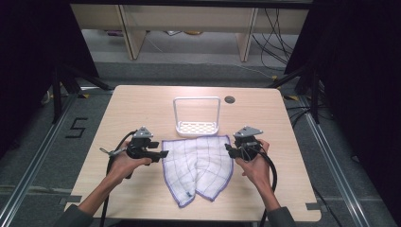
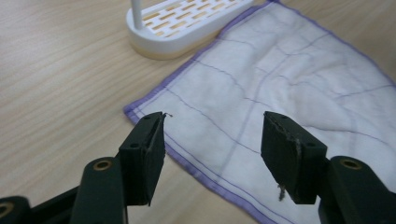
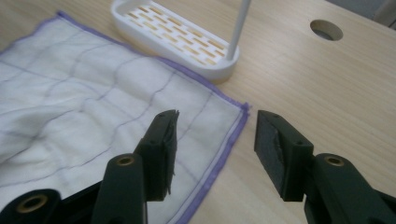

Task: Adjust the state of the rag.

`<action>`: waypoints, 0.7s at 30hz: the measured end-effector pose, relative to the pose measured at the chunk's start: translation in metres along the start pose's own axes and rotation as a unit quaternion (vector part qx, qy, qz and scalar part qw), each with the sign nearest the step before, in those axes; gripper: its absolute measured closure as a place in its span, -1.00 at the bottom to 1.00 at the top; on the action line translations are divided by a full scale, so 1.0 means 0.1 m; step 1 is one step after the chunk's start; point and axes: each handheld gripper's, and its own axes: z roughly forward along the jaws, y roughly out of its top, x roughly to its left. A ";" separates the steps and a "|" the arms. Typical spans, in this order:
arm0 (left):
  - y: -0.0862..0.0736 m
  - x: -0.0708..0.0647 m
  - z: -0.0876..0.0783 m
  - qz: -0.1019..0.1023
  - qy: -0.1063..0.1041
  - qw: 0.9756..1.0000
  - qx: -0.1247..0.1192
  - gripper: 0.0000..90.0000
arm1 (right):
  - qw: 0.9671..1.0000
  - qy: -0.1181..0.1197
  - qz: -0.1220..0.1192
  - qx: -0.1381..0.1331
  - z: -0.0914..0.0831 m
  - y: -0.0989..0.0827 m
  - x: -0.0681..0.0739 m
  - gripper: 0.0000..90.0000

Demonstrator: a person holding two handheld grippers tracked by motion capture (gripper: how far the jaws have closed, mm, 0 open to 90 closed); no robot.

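- Left gripper [image 2: 212, 156]: fingers [image 2: 144, 156] spread apart, nothing between them; they straddle the cloth's purple edge near its left corner.
- Right gripper [image 3: 215, 151]: fingers [image 3: 161, 151] likewise apart and empty, straddling the cloth's right edge by its far corner.
- Cloth [image 1: 198, 165]: white with a purple hem and faint grid lines, lying rumpled on the table [image 1: 142, 101] between the two grippers.
- Rack [image 1: 196, 127]: white, slotted base with a tall hoop handle, just beyond the cloth's far edge.
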 end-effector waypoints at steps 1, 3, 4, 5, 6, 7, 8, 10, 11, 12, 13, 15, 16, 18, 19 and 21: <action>-0.03 -0.06 -0.05 0.000 -0.006 1.000 -0.006 -0.12 | 1.000 0.005 0.000 0.001 -0.09 -0.01 0.03 0.08; -0.10 -0.21 -0.14 0.006 -0.022 1.000 -0.010 -0.12 | 1.000 0.021 -0.002 -0.020 -0.23 -0.08 0.09 0.10; -0.14 -0.28 -0.18 0.013 -0.027 1.000 -0.006 -0.12 | 0.999 0.037 0.000 -0.019 -0.28 -0.12 0.14 0.10; -0.19 -0.35 -0.20 0.014 -0.038 0.999 -0.008 -0.12 | 0.998 0.057 0.009 -0.008 -0.32 -0.17 0.20 0.10; -0.24 -0.42 -0.22 0.017 -0.046 0.999 -0.004 -0.12 | 0.998 0.065 0.017 0.000 -0.36 -0.22 0.27 0.10; -0.29 -0.49 -0.23 0.017 -0.051 0.999 -0.001 -0.12 | 0.997 0.071 0.004 -0.003 -0.37 -0.27 0.31 0.10; -0.35 -0.55 -0.24 0.020 -0.061 0.998 0.005 -0.12 | 0.997 0.076 -0.002 0.002 -0.39 -0.31 0.36 0.10; -0.43 -0.63 -0.25 0.018 -0.075 0.997 0.010 -0.12 | 0.996 0.091 -0.007 0.007 -0.42 -0.39 0.47 0.10; -0.46 -0.66 -0.26 0.016 -0.076 0.997 0.012 -0.12 | 0.995 0.101 -0.019 0.009 -0.43 -0.42 0.53 0.09; -0.46 -0.66 -0.26 0.016 -0.076 0.997 0.012 -0.12 | 0.995 0.101 -0.019 0.009 -0.43 -0.42 0.53 0.09; -0.52 -0.74 -0.27 0.017 -0.080 0.997 0.013 -0.12 | 0.992 0.121 -0.025 0.013 -0.44 -0.46 0.64 0.07; -0.57 -0.84 -0.26 0.017 -0.082 0.996 0.014 -0.12 | 0.991 0.127 -0.026 0.015 -0.47 -0.48 0.69 0.07; -0.59 -0.87 -0.25 0.026 -0.089 0.996 0.018 -0.11 | 0.991 0.131 -0.028 0.017 -0.48 -0.50 0.72 0.07; -0.62 -0.97 -0.23 0.025 -0.094 0.995 0.022 -0.11 | 0.991 0.133 -0.025 0.018 -0.50 -0.54 0.79 0.09; -0.63 -0.99 -0.22 0.031 -0.094 0.995 0.027 -0.12 | 0.990 0.139 -0.031 0.021 -0.50 -0.56 0.83 0.12; -0.63 -1.05 -0.19 0.033 -0.102 0.994 0.029 -0.12 | 0.989 0.141 -0.041 0.024 -0.51 -0.59 0.89 0.16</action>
